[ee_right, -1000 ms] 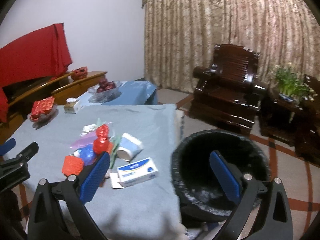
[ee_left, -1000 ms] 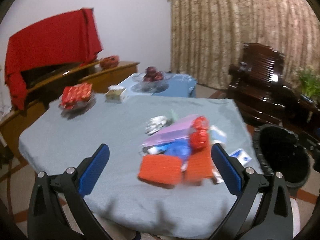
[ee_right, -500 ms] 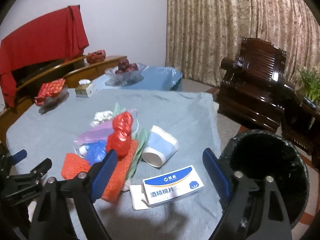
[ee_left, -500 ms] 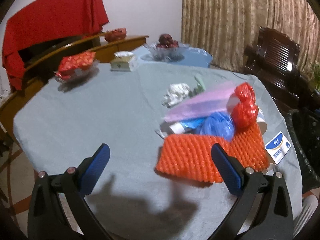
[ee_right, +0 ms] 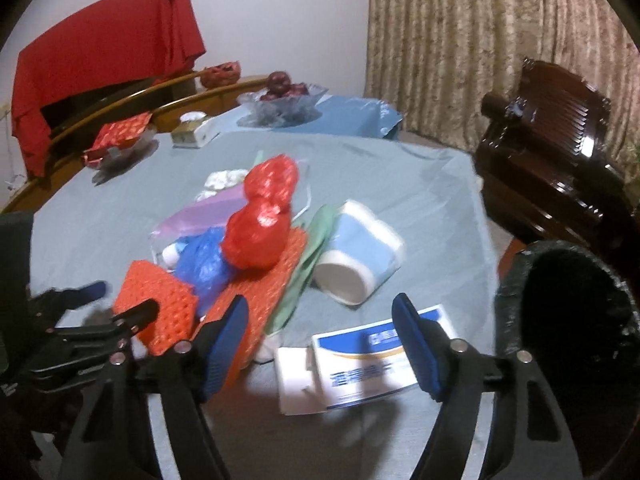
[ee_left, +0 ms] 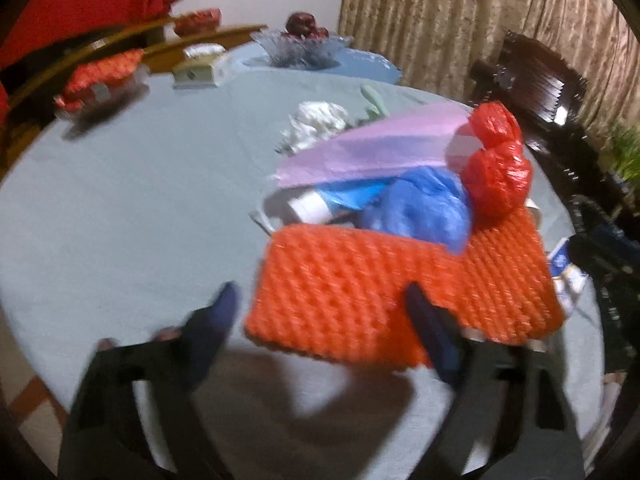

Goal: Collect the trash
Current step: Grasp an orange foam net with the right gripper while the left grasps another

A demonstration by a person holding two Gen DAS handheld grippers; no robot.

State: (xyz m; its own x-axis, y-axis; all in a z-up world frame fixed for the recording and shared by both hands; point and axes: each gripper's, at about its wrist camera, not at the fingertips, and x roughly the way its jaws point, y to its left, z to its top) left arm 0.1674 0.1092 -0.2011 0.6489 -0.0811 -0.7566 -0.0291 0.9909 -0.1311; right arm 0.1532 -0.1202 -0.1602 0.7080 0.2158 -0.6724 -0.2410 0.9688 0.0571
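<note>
Both tongs have closed in on the trash pile since a second ago. Low over the counter (ee_left: 120,208), the left tongs (ee_left: 320,312) stand spread wide, the near corner of the orange foam net (ee_left: 360,276) between the fingers, gripping nothing. Right of the net, the right tongs (ee_right: 320,320) hang spread above the white and blue box (ee_right: 372,364), holding nothing. The black bin (ee_right: 568,340) stands right of that box, beside the counter.
</note>
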